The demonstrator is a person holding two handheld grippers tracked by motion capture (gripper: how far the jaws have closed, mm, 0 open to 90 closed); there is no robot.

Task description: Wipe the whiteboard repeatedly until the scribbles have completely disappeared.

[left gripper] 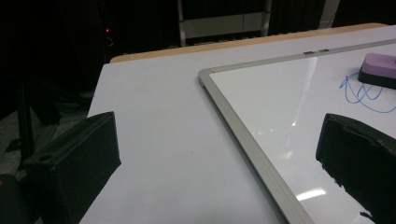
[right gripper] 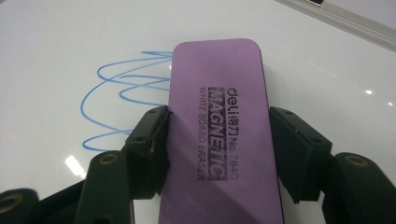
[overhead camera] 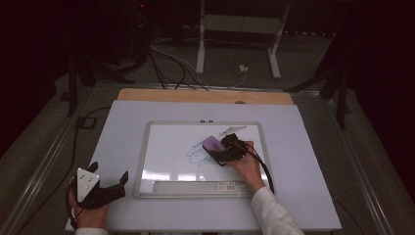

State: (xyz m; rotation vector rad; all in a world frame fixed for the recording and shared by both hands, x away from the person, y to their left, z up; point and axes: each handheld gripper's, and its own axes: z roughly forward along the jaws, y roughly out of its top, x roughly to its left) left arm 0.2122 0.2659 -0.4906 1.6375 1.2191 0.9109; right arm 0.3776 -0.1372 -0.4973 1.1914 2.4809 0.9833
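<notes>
A purple whiteboard eraser (right gripper: 219, 121) printed "MAGNETIC WHITE BOARD ERASER" lies flat on the whiteboard (overhead camera: 142, 161), over the right end of a blue scribble (overhead camera: 197, 154). My right gripper (overhead camera: 219, 150) is shut on the eraser (overhead camera: 213, 143), with one black pad pressed against each long side (right gripper: 148, 140). The scribble's loops (right gripper: 116, 93) show to the left of the eraser. My left gripper (overhead camera: 108, 173) rests at the table's near left corner, off the board, open with nothing between its jaws (left gripper: 219, 158). The eraser (left gripper: 380, 65) also appears far off in the left gripper view.
A grey pen-like object (overhead camera: 233, 130) lies on the board near its far edge. A long tray with a label (overhead camera: 200, 186) runs along the board's near edge. The white table (overhead camera: 122, 122) ends in a wooden strip (overhead camera: 195, 95) at the back; cables and a stand are on the floor beyond.
</notes>
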